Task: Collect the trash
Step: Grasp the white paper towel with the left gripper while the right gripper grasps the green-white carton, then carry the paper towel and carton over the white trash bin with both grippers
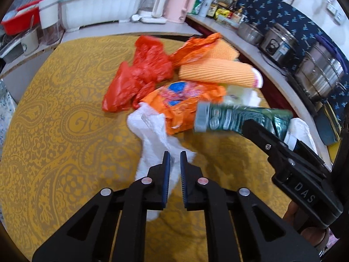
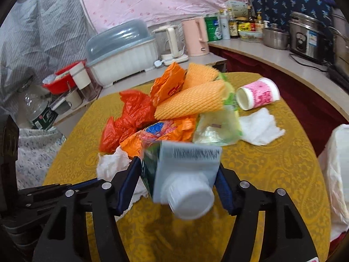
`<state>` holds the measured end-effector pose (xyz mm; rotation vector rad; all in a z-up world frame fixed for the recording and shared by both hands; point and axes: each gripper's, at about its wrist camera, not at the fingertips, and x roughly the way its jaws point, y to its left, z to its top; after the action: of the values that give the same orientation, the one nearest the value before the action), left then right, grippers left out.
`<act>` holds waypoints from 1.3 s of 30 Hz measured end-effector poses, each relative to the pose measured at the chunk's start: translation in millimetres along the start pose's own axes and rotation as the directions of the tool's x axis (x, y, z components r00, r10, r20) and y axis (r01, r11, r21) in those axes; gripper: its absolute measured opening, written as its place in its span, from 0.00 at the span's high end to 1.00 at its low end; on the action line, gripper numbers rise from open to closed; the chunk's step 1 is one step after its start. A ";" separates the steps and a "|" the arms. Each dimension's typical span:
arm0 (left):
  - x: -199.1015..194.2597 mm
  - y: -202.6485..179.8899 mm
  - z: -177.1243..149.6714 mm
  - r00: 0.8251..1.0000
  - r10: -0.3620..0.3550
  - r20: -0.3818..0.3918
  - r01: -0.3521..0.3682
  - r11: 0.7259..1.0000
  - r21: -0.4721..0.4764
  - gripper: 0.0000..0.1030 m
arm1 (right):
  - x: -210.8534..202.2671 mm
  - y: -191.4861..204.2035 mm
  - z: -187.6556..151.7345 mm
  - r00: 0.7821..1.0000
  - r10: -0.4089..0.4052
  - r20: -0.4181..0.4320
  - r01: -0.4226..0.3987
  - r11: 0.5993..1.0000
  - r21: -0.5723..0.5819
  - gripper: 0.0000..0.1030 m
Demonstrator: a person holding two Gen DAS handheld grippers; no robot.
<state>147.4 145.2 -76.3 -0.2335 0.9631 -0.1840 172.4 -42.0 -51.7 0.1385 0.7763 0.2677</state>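
Mostly undone, by the look of the pile. Trash sits heaped mid-bench on the yellow patterned bench (image 2: 272,174): red plastic bag (image 2: 128,118), orange printed wrapper (image 2: 168,83), two orange foam fruit nets (image 2: 194,104), a clear greenish packet (image 2: 218,128), a pink-and-white cup (image 2: 257,93) on its side at the far right, a flat white tissue (image 2: 259,126) just near of it. No bin identified; a pale bag-like shape (image 2: 336,174) at the right edge of the right wrist view might be the receptacle, cannot tell.

Right claw (image 2: 178,185): gripping a green-and-white squeeze tube (image 2: 185,168), white cap toward the camera, blue pads pressed on both flanks. Tube is blurred, so likely in motion. In the left wrist view the same tube (image 1: 240,118) hangs above the near right edge of the pile, with the right claw entering from the right.

Left claw (image 1: 174,172): jaws nearly together, a narrow gap showing, with a crumpled white tissue (image 1: 152,135) running between and beneath the pads. Whether the pads actually pinch it, cannot tell; the tissue trails from the near edge of the pile down under the claw.

Judgement: one item lifted, perhaps a second being taken; bags, nets, packet, cup and far tissue all remain on the bench.
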 end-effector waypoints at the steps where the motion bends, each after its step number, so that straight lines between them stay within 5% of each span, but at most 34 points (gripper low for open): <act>1: -4.6 -4.7 -1.0 1.000 -0.006 0.008 0.006 1.000 0.009 0.93 | -6.5 -4.3 -1.1 1.000 -0.006 0.007 0.006 1.000 0.009 0.41; 22: -70.1 -126.1 -14.8 0.979 -0.191 0.076 0.172 0.963 0.209 0.97 | -138.3 -117.5 -28.3 0.971 -0.177 0.160 0.135 0.961 0.243 0.44; 29: -59.3 -125.8 -13.7 0.988 -0.131 0.086 0.113 0.975 0.189 0.94 | -155.5 -141.8 -39.1 0.964 -0.210 0.165 0.156 0.945 0.287 0.44; 31: -49.5 -108.8 -13.5 0.994 -0.069 0.084 0.054 0.985 0.161 0.74 | -153.4 -141.8 -41.1 0.965 -0.209 0.158 0.158 0.945 0.287 0.44; 32: -43.8 -97.2 -13.2 0.996 -0.040 0.079 0.028 0.990 0.140 0.51 | -151.5 -141.2 -42.0 0.966 -0.208 0.154 0.158 0.945 0.285 0.44; 33: -38.4 -85.5 -13.1 0.997 -0.009 0.080 0.000 0.994 0.114 0.39 | -149.2 -139.5 -42.0 0.967 -0.207 0.151 0.158 0.946 0.285 0.44; 39: 9.6 -7.1 -7.7 0.992 0.123 -0.001 -0.123 0.992 -0.013 0.38 | -128.0 -125.0 -34.7 0.974 -0.182 0.136 0.141 0.954 0.266 0.44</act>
<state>146.0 135.1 -86.1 -0.1854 0.9763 -0.0648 84.0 -197.8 -17.8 0.3332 0.6565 -0.0014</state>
